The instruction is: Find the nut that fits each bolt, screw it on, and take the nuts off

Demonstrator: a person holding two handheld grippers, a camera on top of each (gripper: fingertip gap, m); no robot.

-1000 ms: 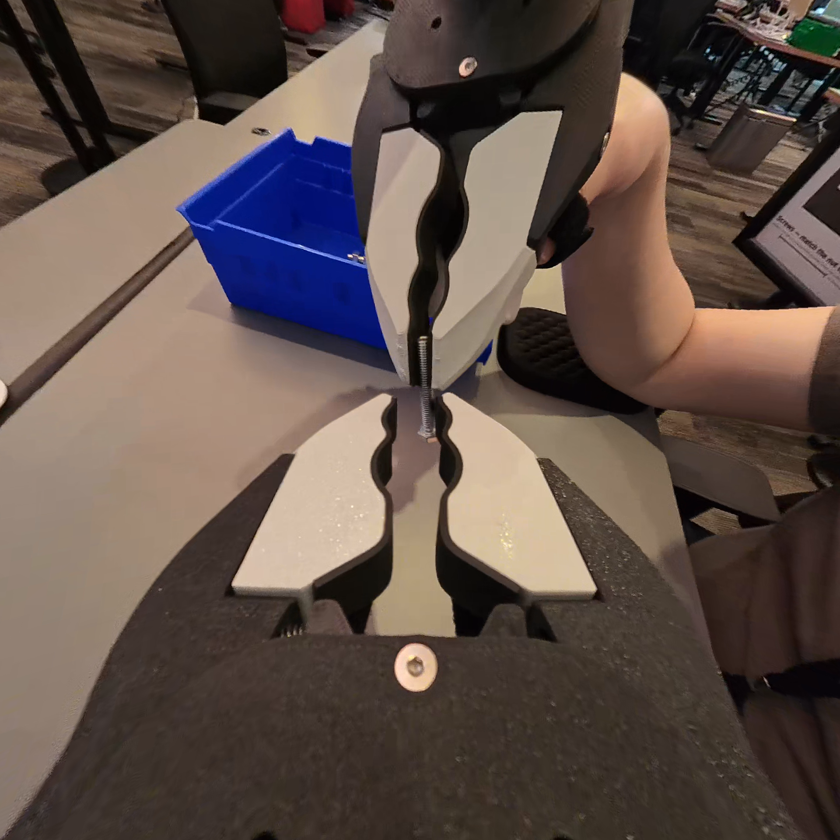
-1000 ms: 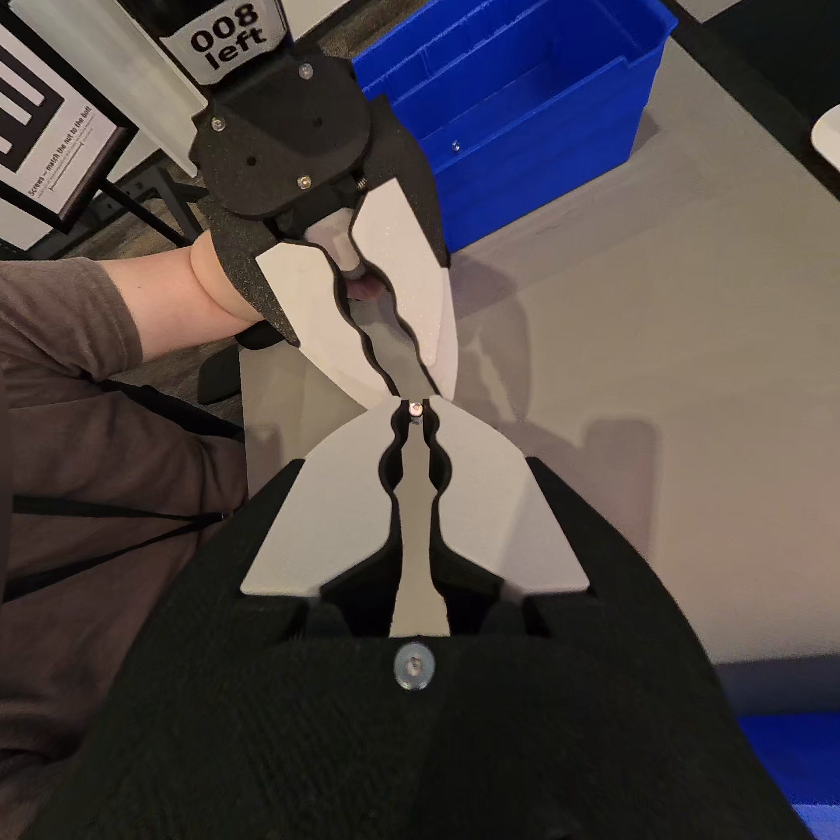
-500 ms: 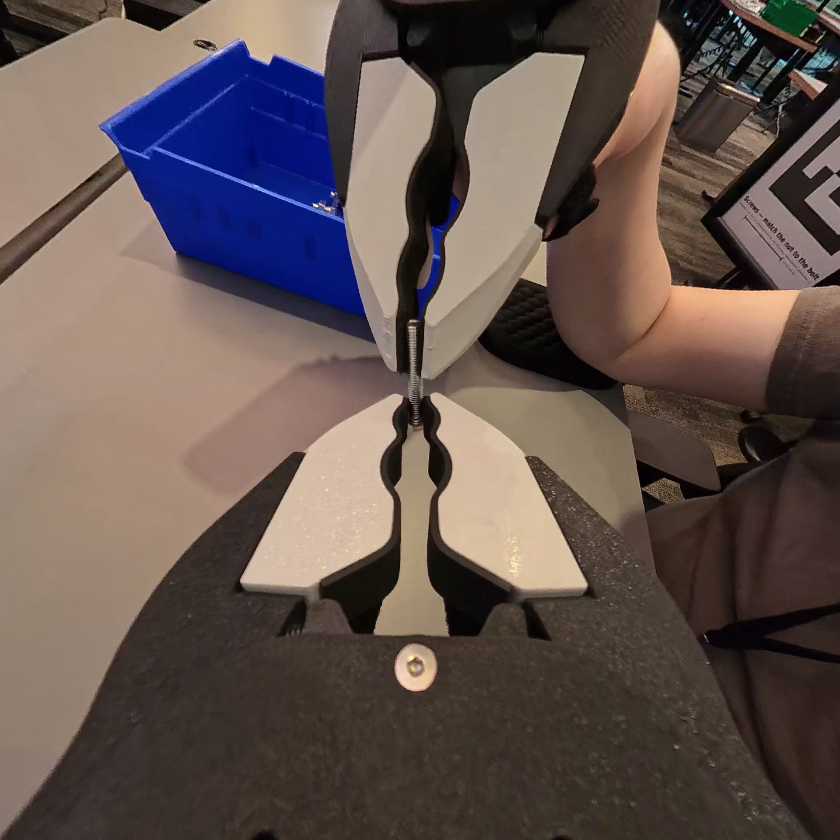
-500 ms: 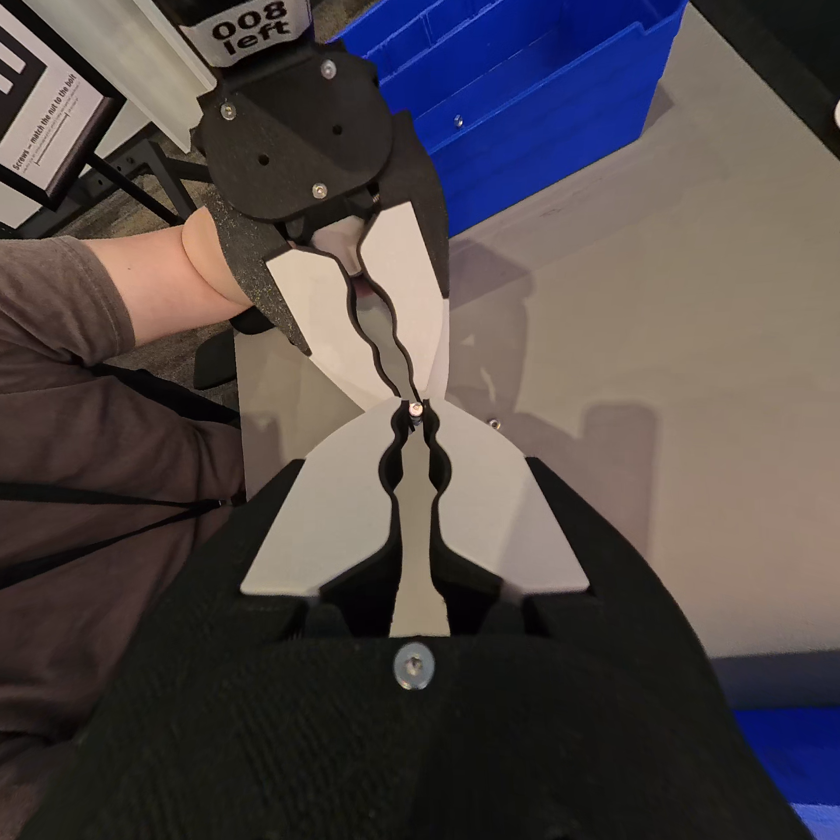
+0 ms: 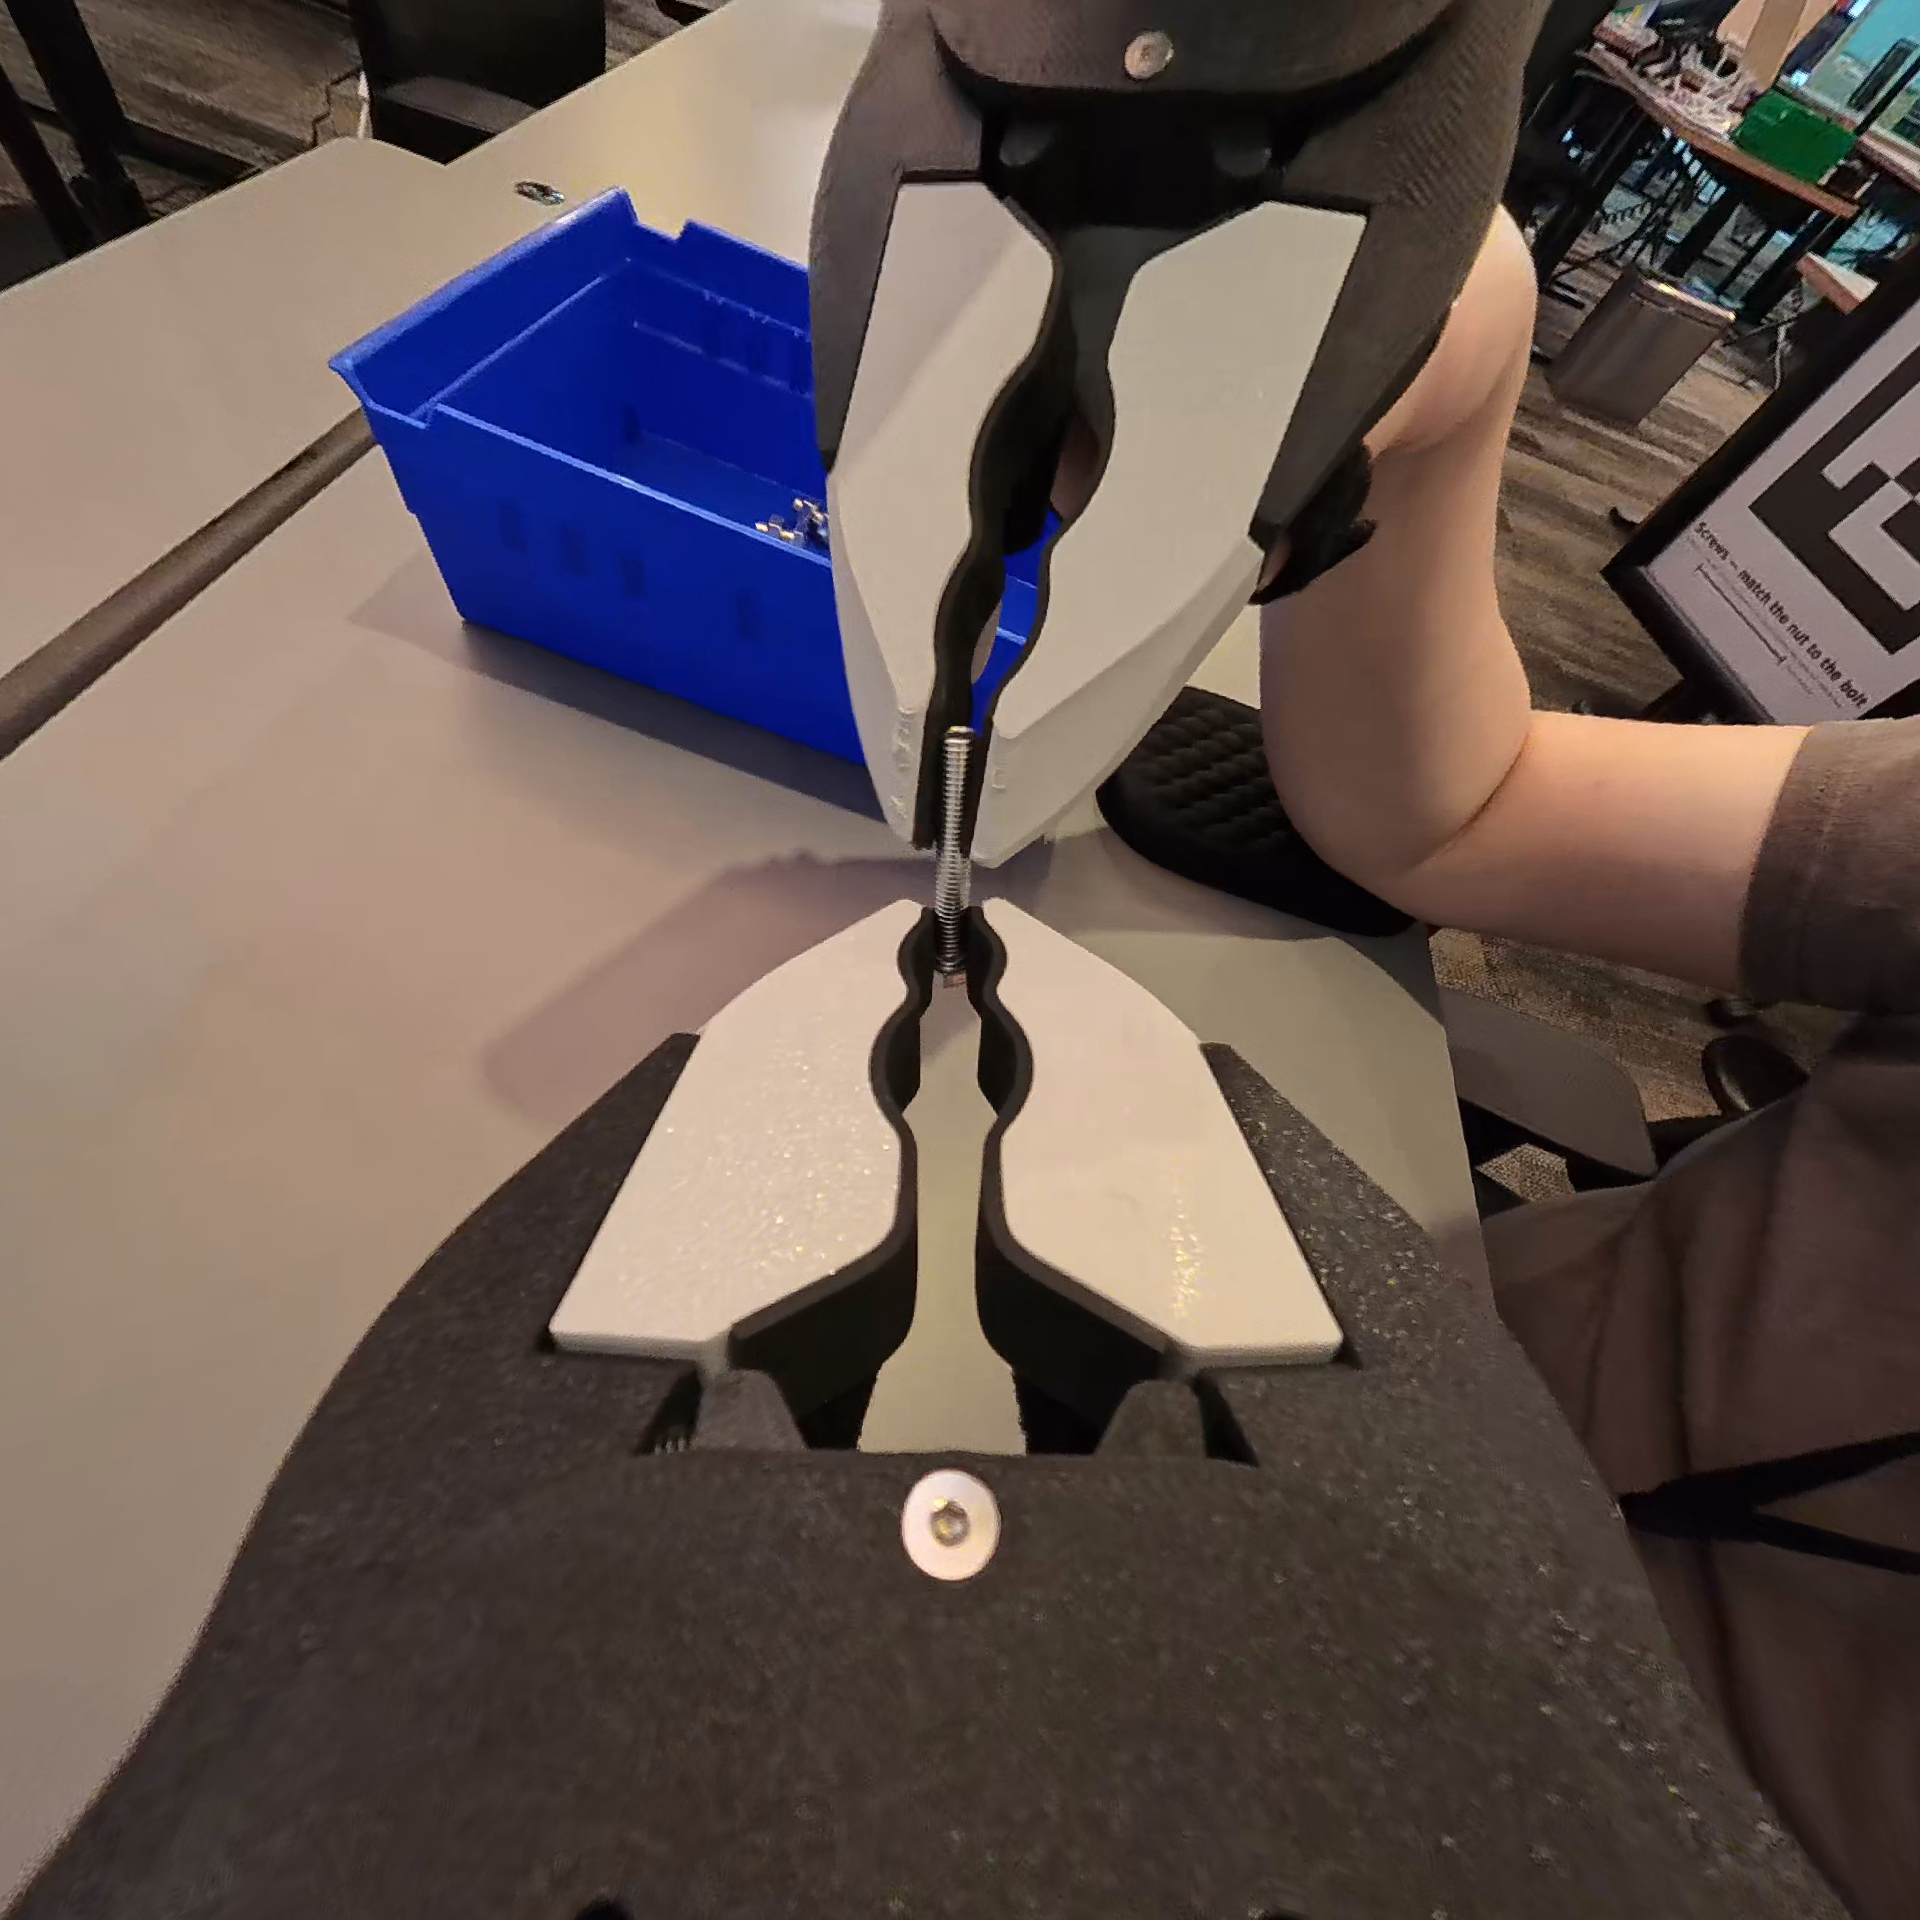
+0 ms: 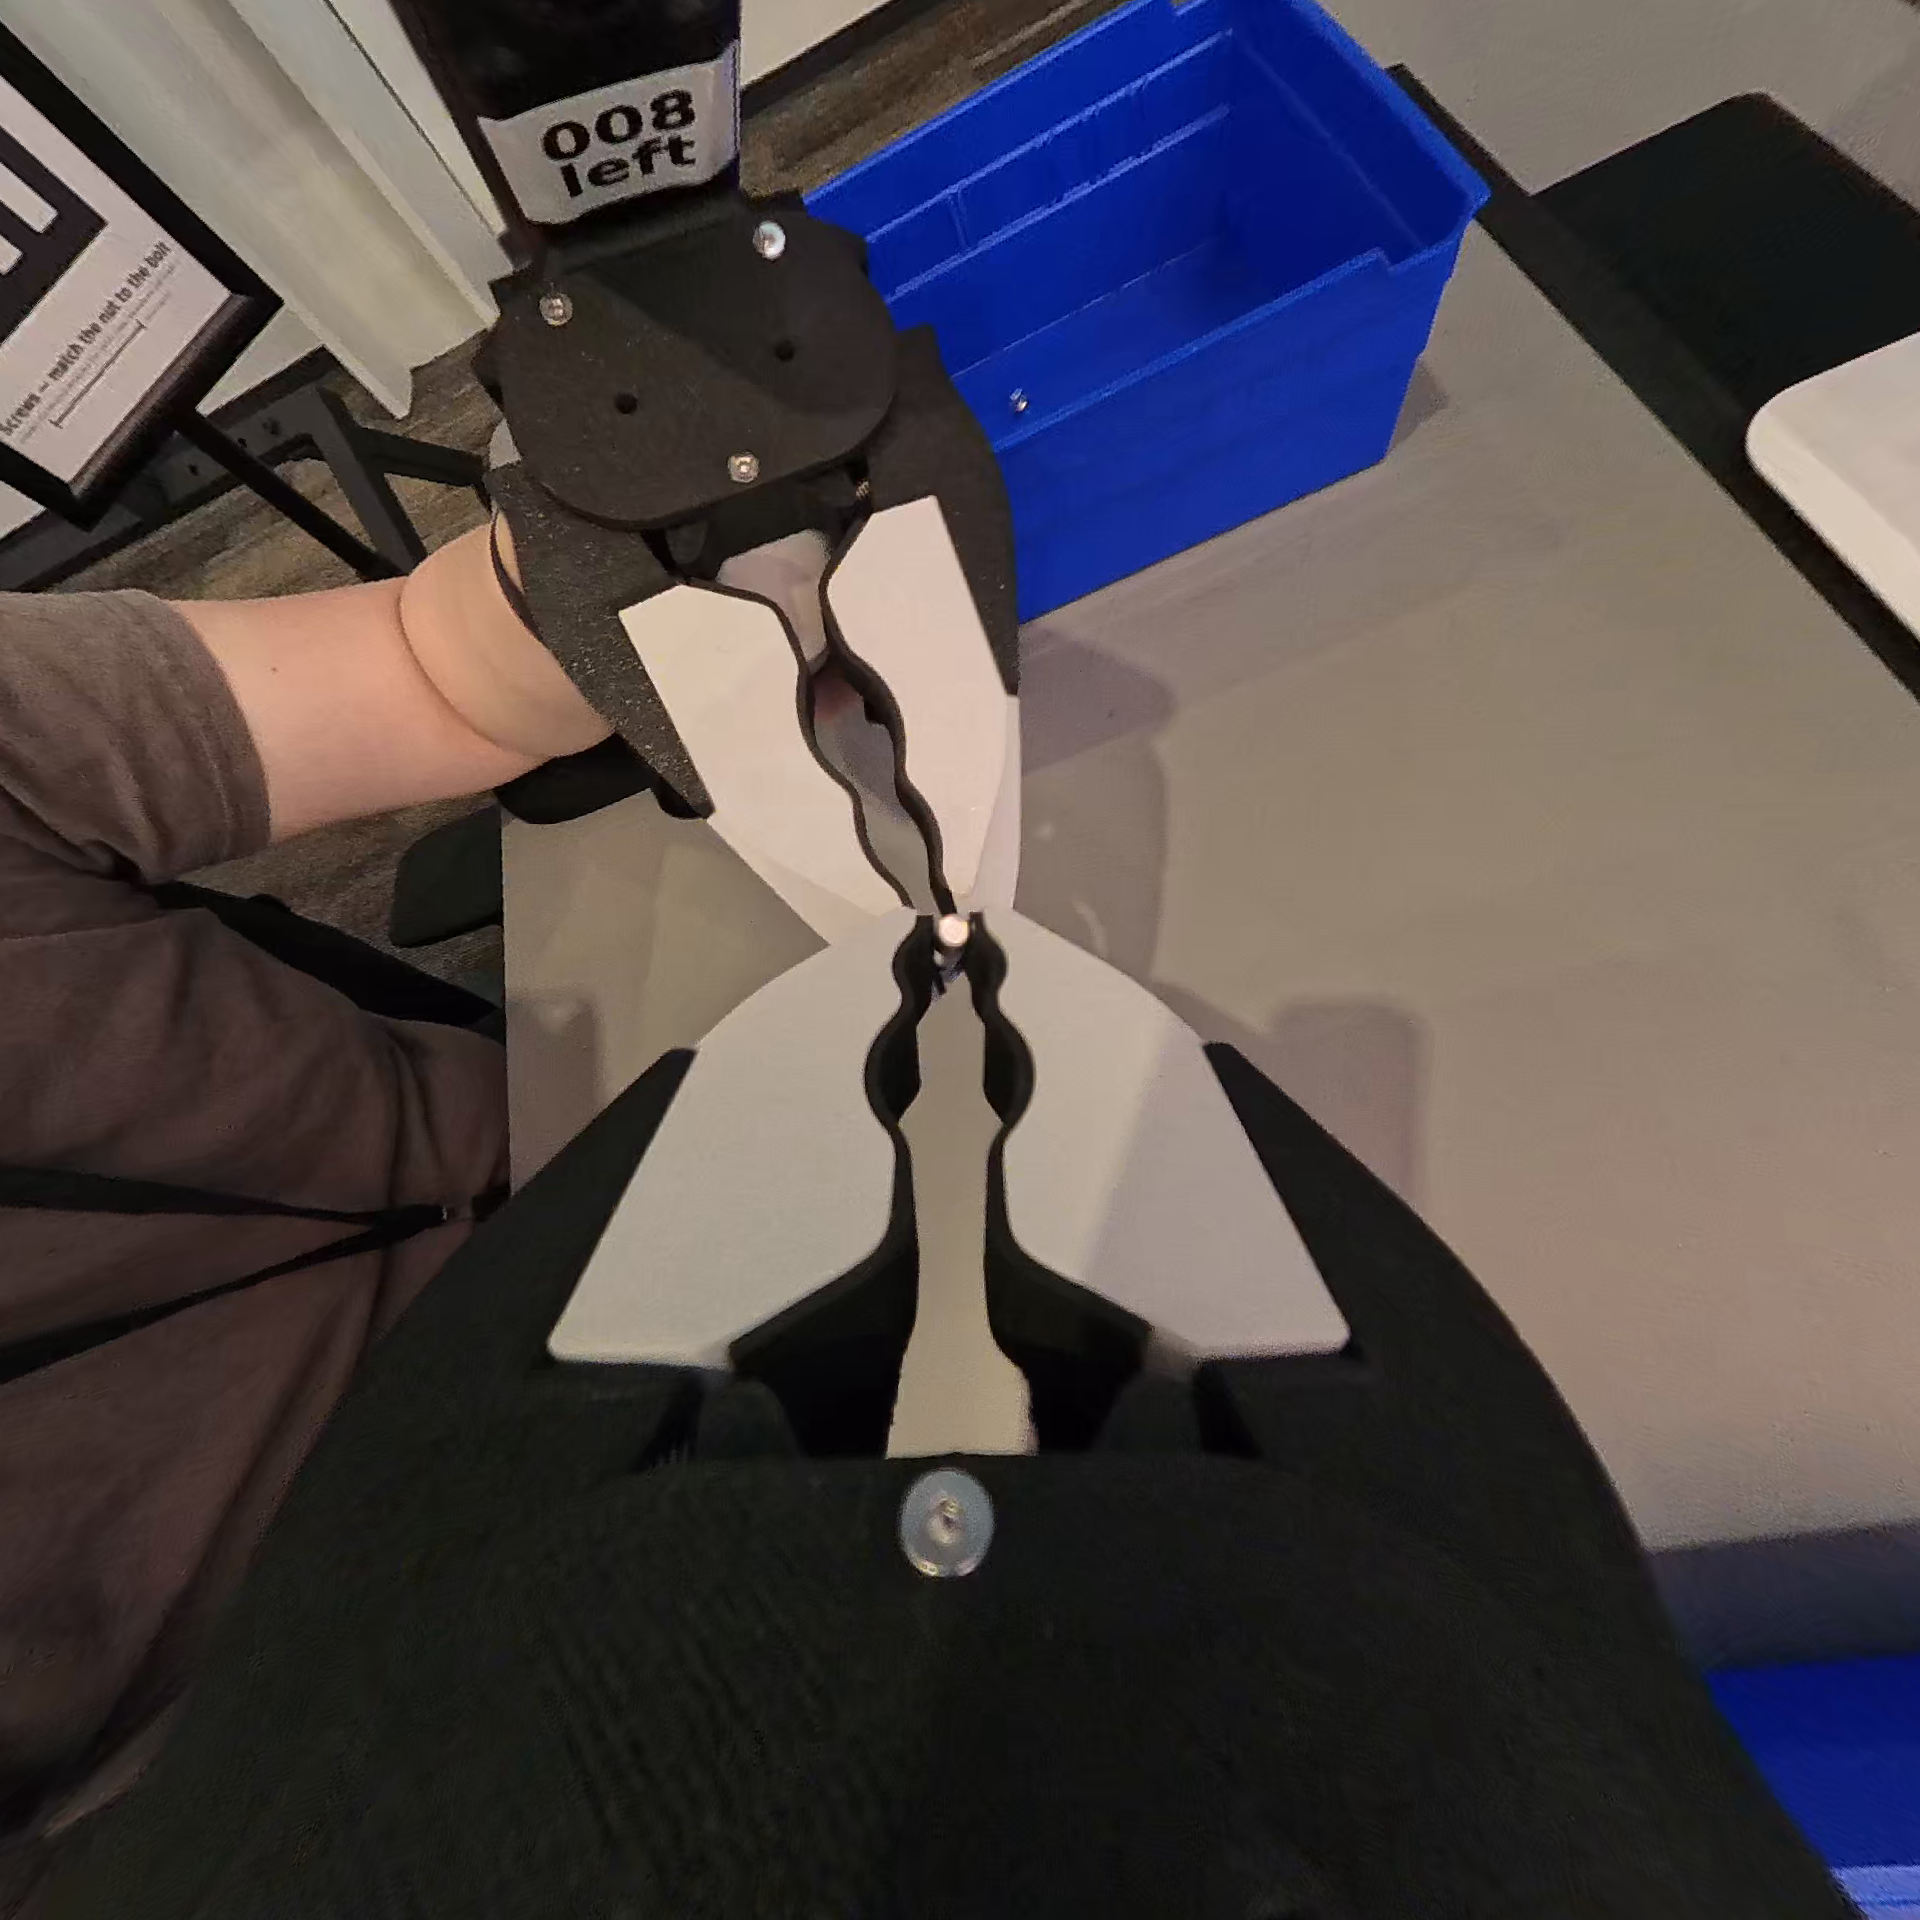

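A thin threaded bolt (image 5: 954, 831) hangs between my two grippers above the grey table (image 5: 312, 935). My right gripper (image 5: 956, 831) comes down from the top of the left wrist view and is shut on the bolt's upper shank. My left gripper (image 5: 951, 935) is shut on the bolt's lower end, where a small wider piece that looks like a nut (image 5: 951, 979) sits. In the right wrist view my right gripper (image 6: 951, 940) holds the bolt (image 6: 951, 928), seen end-on, tip to tip with the left gripper (image 6: 935, 899).
A blue bin (image 5: 623, 540) stands on the table behind the grippers, with small metal parts (image 5: 800, 520) inside; it also shows in the right wrist view (image 6: 1195, 312). A person's arm (image 5: 1507, 727) and a black armrest (image 5: 1226, 810) are at the right. A framed sign (image 5: 1818, 540) stands beyond. Left and right tips are no more than a few centimetres apart. From either gripper's tips it is about 30 cm to the black armrest (image 5: 1226, 810).
A second ago my left gripper's fingers stood apart around the bolt's lower end; they have closed on it. The right gripper has kept its grip on the bolt.
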